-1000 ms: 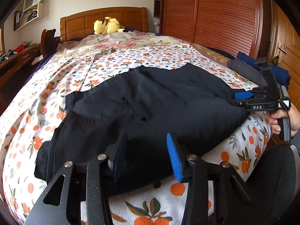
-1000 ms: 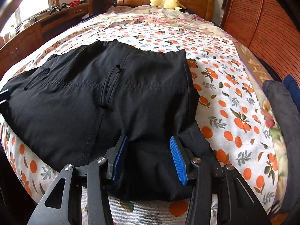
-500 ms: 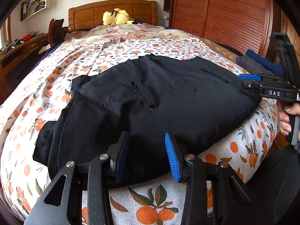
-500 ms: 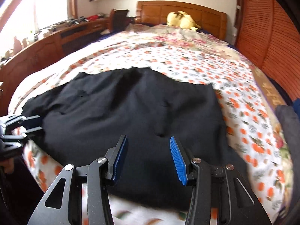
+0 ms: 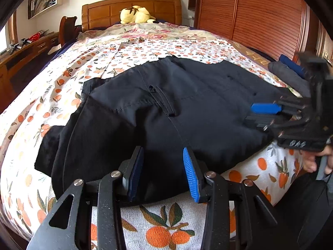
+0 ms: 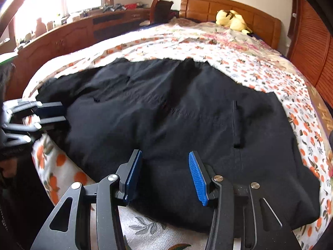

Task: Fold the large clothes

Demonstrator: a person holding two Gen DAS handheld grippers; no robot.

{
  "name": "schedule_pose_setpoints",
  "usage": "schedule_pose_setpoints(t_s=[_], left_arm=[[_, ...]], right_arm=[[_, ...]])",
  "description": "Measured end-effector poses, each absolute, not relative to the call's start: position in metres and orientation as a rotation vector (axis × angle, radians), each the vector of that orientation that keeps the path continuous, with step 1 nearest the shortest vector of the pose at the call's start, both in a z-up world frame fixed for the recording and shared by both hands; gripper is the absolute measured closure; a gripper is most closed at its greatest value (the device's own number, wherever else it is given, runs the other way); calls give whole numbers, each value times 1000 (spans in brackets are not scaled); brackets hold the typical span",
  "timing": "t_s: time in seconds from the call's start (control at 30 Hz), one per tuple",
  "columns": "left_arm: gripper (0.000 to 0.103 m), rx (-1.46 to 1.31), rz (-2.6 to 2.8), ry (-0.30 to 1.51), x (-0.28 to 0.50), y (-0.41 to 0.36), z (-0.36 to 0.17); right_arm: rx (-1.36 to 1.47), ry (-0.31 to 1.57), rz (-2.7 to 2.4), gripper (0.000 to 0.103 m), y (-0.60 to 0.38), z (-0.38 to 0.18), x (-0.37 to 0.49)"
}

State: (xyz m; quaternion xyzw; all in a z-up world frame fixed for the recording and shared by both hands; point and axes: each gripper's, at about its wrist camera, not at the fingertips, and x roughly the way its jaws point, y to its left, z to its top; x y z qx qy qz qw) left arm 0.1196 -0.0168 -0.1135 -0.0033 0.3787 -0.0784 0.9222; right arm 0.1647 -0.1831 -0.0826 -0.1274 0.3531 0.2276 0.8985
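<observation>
A large black garment (image 5: 166, 112), trousers with belt loops, lies spread flat across the foot of the bed; it also shows in the right wrist view (image 6: 177, 120). My left gripper (image 5: 163, 171) is open and empty, hovering over the garment's near edge. My right gripper (image 6: 165, 176) is open and empty, over the near edge further right. In the left wrist view the right gripper (image 5: 264, 114) shows sideways at the garment's right end. In the right wrist view the left gripper (image 6: 50, 112) shows at the left end.
The bed has an orange-print sheet (image 5: 166, 229) and a wooden headboard (image 5: 133, 10) with a yellow plush toy (image 5: 137, 14). Folded grey and blue clothes (image 5: 289, 73) lie at the right edge by a wooden wardrobe (image 5: 249, 10). A long wooden desk (image 6: 72, 35) runs along the left.
Both grippers stayed open and shifted along the garment's near edge. The right gripper has swung left, so its view now looks across the garment toward the left gripper.
</observation>
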Motion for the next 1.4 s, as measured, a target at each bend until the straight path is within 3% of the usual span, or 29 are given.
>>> schedule_pose_setpoints(t_s=[0.27, 0.93, 1.1, 1.2, 1.4], left_arm=[[70, -20, -76, 741, 103, 13, -89], [70, -66, 54, 774, 97, 57, -106], [56, -134, 104, 740, 95, 78, -101], [40, -186, 86, 774, 101, 87, -109], [38, -231, 85, 780, 106, 88, -121]], right_arm=[[-278, 726, 473, 55, -178, -80, 162], [-305, 710, 471, 54, -175, -82, 162], [-311, 708, 470, 54, -174, -82, 162], [-309, 707, 472, 54, -174, -82, 162], [-312, 700, 477, 54, -176, -83, 161]])
